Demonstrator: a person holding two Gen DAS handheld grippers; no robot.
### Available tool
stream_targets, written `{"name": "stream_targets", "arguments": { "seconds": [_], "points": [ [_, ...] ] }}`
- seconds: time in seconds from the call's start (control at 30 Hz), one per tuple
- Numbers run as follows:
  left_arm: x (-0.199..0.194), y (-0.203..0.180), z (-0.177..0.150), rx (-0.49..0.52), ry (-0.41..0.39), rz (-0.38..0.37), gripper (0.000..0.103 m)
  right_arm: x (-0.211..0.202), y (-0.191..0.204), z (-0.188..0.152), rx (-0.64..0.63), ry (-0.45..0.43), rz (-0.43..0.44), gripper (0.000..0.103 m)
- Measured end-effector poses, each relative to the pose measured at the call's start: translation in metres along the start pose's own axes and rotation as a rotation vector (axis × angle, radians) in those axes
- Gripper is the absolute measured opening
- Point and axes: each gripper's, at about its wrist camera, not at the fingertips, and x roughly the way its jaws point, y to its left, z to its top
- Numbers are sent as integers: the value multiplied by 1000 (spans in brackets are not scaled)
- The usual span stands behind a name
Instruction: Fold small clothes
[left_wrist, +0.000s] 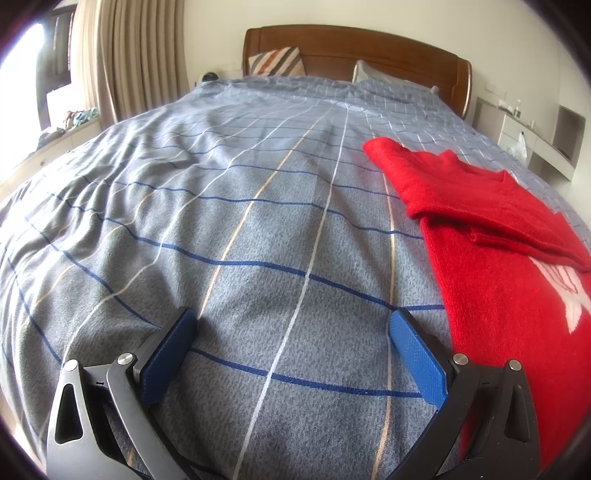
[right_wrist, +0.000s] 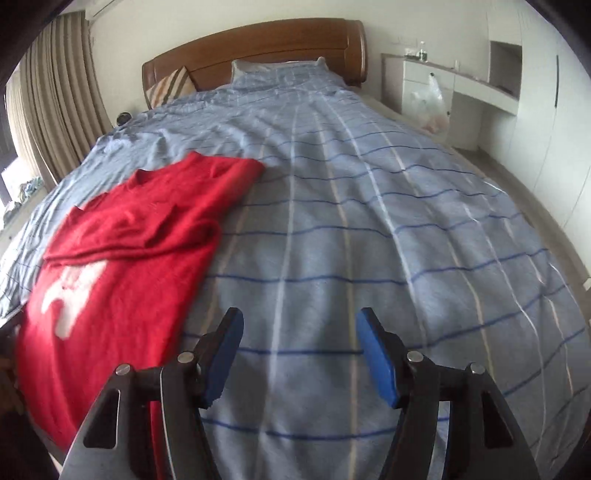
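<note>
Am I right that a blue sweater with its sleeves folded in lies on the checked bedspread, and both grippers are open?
Not quite: the sweater is red, not blue, as both wrist views show. The rest holds: sleeves folded in, lying on the bedspread, left gripper and right gripper open.

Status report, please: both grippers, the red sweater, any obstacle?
Left gripper and right gripper: jaws open, empty. Red sweater on the bedspread, sleeves folded in, lying between the grippers. Nothing in the way.
</note>
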Motion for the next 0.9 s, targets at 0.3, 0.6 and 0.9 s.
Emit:
{"name": "stream_targets", "arguments": {
  "seconds": [0.3, 0.6, 0.9],
  "points": [
    [-2, -1, -3, 3, -7, 8, 103, 18, -4, -37, -12, -84, -107, 81],
    [-2, -2, -3, 3, -7, 8, 103, 20, -3, -39, -14, -97, -109, 83],
    [-2, -2, -3, 3, -7, 8, 103, 21, -1, -40, -18, -101, -118, 84]
  ]
}}
